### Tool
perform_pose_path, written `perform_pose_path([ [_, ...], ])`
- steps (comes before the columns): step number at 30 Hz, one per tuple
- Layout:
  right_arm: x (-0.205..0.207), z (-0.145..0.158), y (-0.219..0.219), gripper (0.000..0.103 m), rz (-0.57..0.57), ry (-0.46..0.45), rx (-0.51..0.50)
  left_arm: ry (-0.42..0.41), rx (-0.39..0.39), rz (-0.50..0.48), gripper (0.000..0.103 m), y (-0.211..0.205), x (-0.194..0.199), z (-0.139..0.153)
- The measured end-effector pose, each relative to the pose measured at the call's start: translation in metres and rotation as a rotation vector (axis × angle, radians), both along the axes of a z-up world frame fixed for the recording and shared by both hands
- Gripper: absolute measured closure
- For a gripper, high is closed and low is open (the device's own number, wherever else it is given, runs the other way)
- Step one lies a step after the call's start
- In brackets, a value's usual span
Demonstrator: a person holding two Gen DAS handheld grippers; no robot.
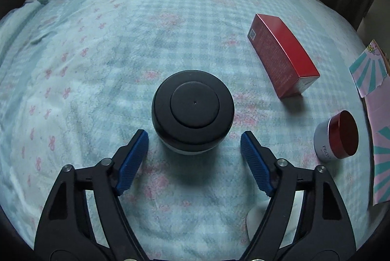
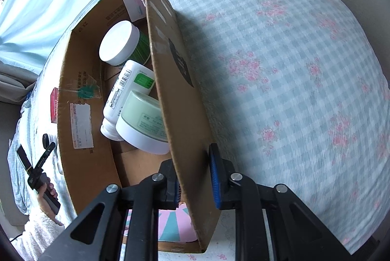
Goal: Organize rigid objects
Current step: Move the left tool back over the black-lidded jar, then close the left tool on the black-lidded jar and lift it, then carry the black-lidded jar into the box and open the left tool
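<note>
Left wrist view: our left gripper (image 1: 194,145) gapes wide, round black-lidded jar (image 1: 192,110) straight ahead, untouched.
Right gripper (image 2: 195,178): we straddle the brown cardboard box wall (image 2: 175,80); grip unclear.

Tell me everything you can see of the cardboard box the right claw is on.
The cardboard box is plain brown corrugated card, open-topped, with torn labels and tape remnants on its inner walls. It sits on the checked bedspread. The right claw straddles its near wall, one finger inside, one outside. Inside lie a white-lidded green jar, a white bottle on its side and a pale green tub.
</note>
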State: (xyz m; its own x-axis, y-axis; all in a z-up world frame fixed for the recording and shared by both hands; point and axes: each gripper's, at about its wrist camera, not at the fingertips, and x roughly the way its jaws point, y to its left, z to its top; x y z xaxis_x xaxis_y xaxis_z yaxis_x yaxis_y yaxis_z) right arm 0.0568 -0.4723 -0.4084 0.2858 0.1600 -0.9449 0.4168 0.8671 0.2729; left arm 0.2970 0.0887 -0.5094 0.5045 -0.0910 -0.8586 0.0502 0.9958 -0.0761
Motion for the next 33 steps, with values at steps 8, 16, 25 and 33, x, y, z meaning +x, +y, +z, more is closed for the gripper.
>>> perform_pose_path([
  [8,-0.005,0.0,0.001,0.085,-0.035,0.0,-0.006,-0.024,0.005,0.0,0.049,0.002,0.01,-0.001],
  [16,-0.004,-0.001,0.005,0.085,-0.04,0.002,-0.014,-0.04,0.012,-0.009,0.049,0.003,0.008,0.002],
  [25,-0.004,-0.003,0.003,0.084,-0.057,0.004,0.0,-0.051,0.008,0.026,0.049,0.005,-0.001,0.037],
  [33,-0.007,-0.003,0.001,0.084,-0.088,-0.002,0.015,-0.078,0.009,0.056,0.05,-0.013,-0.02,0.116],
])
